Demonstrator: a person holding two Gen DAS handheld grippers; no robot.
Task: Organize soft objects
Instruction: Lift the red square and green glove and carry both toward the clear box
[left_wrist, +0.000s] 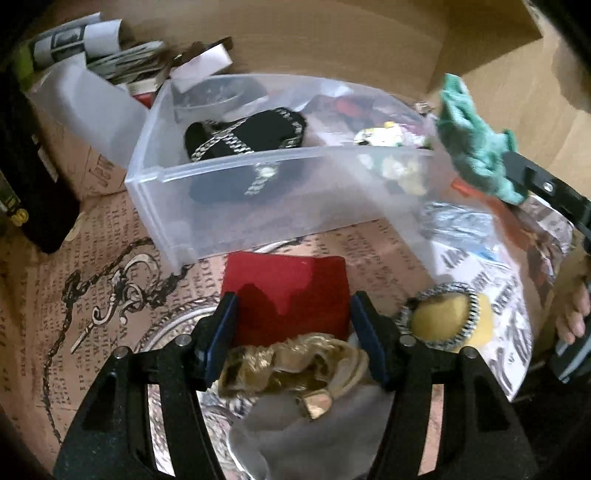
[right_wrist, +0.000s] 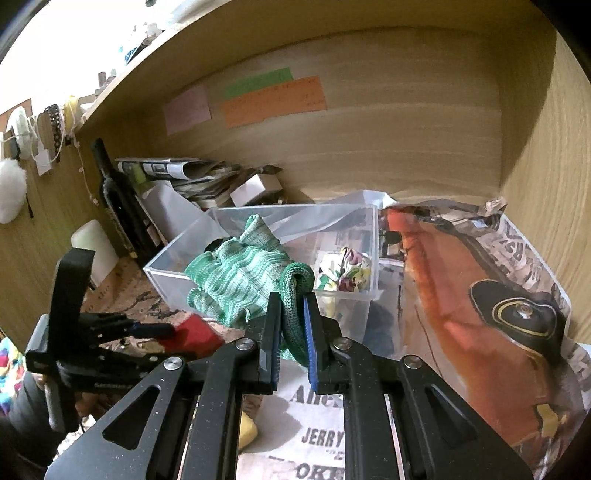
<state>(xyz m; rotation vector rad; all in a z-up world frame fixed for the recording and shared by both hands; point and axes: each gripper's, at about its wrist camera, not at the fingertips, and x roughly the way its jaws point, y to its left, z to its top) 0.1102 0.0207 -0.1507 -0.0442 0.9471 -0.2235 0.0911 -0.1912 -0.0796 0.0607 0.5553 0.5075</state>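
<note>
green knit cloth (right_wrist: 236, 275) hangs crumpled above the clear bin (right_wrist: 166, 275); red cloth (left_wrist: 286, 291) lies flat.

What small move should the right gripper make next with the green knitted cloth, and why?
Probably carry it forward over the clear plastic bin and open. The right gripper already pinches the green knitted cloth by its edge, with the rest hanging at the bin's near wall, not yet inside.

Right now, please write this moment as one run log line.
left gripper: open, over red cloth | right gripper: shut on green cloth, held at clear bin | black item in bin
</note>
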